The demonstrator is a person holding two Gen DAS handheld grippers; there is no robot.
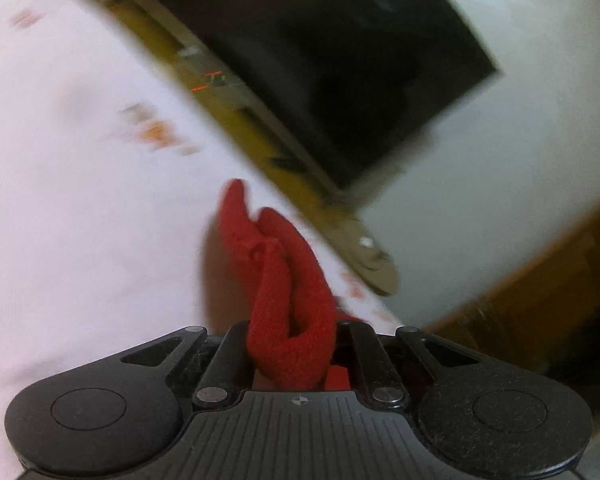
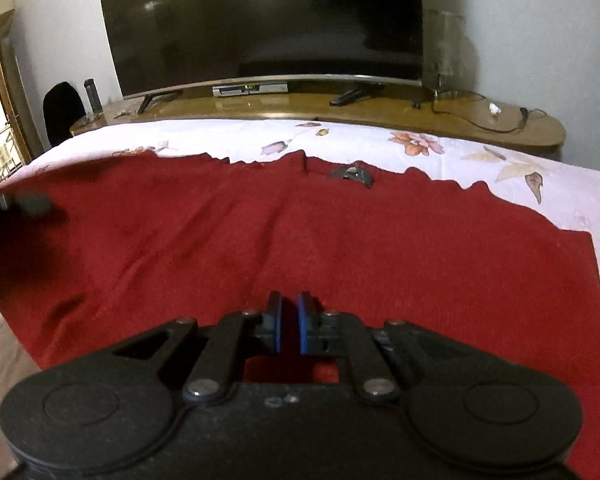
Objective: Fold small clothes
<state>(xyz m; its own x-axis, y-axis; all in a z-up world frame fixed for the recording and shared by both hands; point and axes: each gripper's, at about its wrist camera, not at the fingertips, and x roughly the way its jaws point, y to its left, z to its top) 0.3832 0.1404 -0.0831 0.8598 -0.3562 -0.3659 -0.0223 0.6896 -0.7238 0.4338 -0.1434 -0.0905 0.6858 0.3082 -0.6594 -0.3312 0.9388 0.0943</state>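
A red knit garment (image 2: 300, 232) lies spread flat on a white flowered bedsheet (image 2: 380, 136), with a grey label near its far edge. My right gripper (image 2: 289, 326) hovers over the near middle of the garment; its blue pads stand nearly together with only a narrow gap, and nothing shows between them. In the blurred, tilted left wrist view, my left gripper (image 1: 290, 360) is shut on a bunched fold of the red garment (image 1: 284, 280), lifted above the sheet (image 1: 80, 200). The left gripper's dark shape (image 2: 16, 204) shows at the garment's left edge in the right wrist view.
A large dark TV (image 2: 268, 24) stands on a long wooden console (image 2: 420, 114) just beyond the bed, with a set-top box, cables and a glass vase (image 2: 444, 52). A black chair (image 2: 62, 110) and a wooden frame stand at the left.
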